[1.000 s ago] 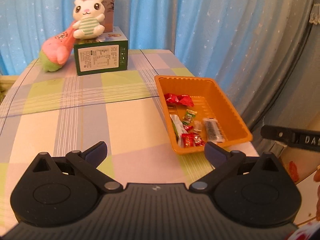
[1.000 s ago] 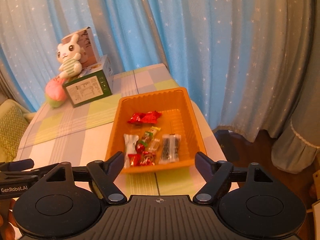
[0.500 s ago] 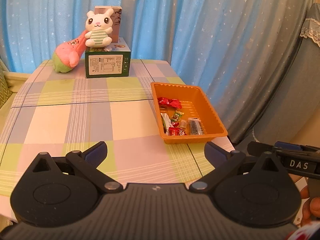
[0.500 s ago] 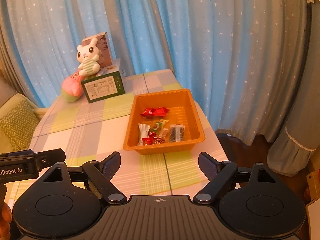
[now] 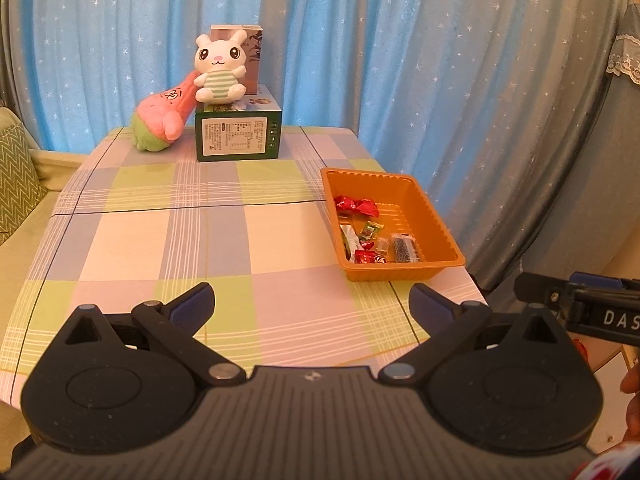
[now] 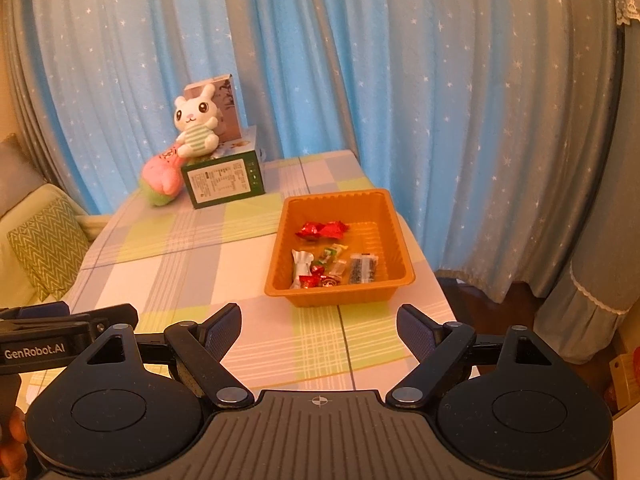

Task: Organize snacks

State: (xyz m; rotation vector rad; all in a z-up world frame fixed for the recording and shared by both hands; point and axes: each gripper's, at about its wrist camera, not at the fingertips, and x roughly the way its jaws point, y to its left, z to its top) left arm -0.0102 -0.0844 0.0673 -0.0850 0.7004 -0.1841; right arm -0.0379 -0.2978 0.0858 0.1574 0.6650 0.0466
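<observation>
An orange tray (image 5: 400, 271) (image 6: 340, 296) sits near the right edge of the checked table (image 5: 200, 240). Inside lie several wrapped snacks: red candies (image 5: 356, 206) (image 6: 322, 230), a green candy (image 5: 370, 230), a white packet (image 6: 301, 264) and a dark packet (image 5: 406, 249) (image 6: 363, 268). My left gripper (image 5: 310, 294) hangs open over the table's near part, left of and well short of the tray, with nothing between its fingers. My right gripper (image 6: 319, 314) is open too, empty, hovering short of the tray's near wall.
At the far end stand a green box (image 5: 236, 138) with a white plush rabbit (image 5: 218, 68) on it, and a pink plush (image 5: 164, 120) leaning beside. Blue starred curtains hang behind and right. A sofa cushion (image 5: 16, 184) lies left of the table.
Both grippers have drawn back and risen from the tray, which now looks smaller and farther away. The snacks in the tray have not moved.
</observation>
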